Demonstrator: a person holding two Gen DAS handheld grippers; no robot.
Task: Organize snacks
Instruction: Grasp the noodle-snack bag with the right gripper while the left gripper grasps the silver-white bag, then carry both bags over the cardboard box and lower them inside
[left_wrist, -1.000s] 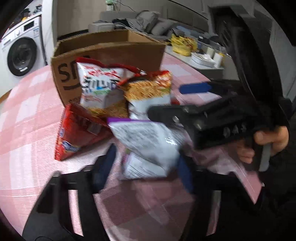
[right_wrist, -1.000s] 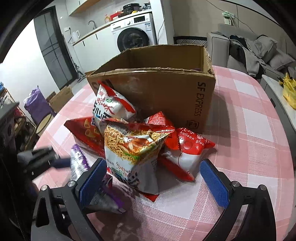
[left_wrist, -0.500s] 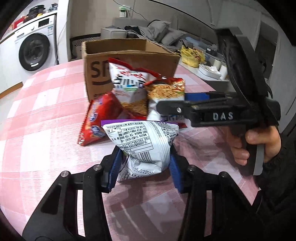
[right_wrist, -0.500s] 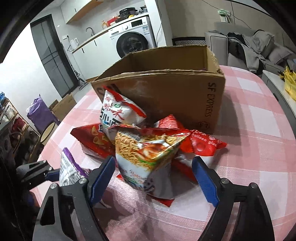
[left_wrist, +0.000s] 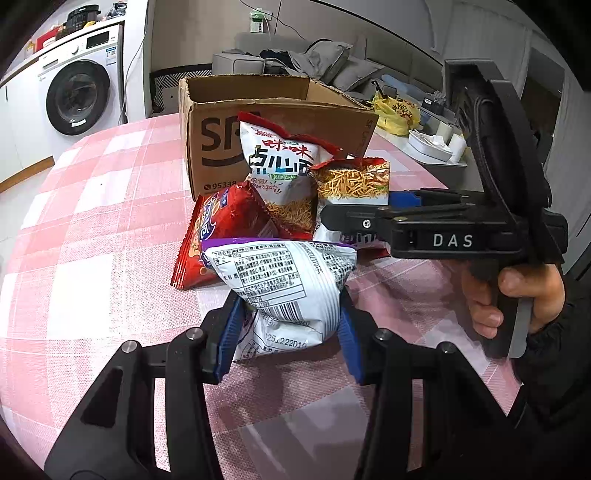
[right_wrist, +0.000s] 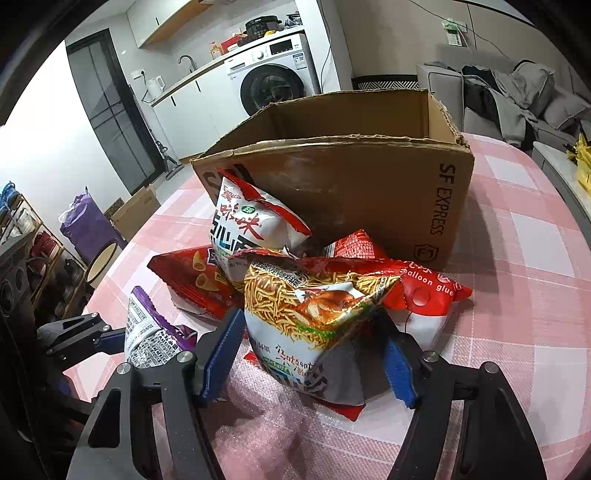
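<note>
A pile of snack bags lies in front of an open cardboard box (left_wrist: 273, 122) (right_wrist: 351, 173) on the pink checked table. My left gripper (left_wrist: 288, 332) is shut on a white and purple bag (left_wrist: 284, 284), also seen in the right wrist view (right_wrist: 147, 332). My right gripper (right_wrist: 310, 358) is open, its blue pads on either side of a noodle-print bag (right_wrist: 314, 314) (left_wrist: 351, 181) and close to it. Its body (left_wrist: 443, 229) shows in the left wrist view. A white and red bag (left_wrist: 280, 166) (right_wrist: 251, 221) leans on the box.
A red chip bag (left_wrist: 221, 229) (right_wrist: 192, 280) and a red and white bag (right_wrist: 424, 295) lie in the pile. A washing machine (left_wrist: 77, 85) stands beyond the table's far left. A sofa with clothes (right_wrist: 517, 96) is behind the box.
My left gripper has closed on the white and purple bag. My right gripper has moved forward around the noodle-print bag and its pads have narrowed toward it.
</note>
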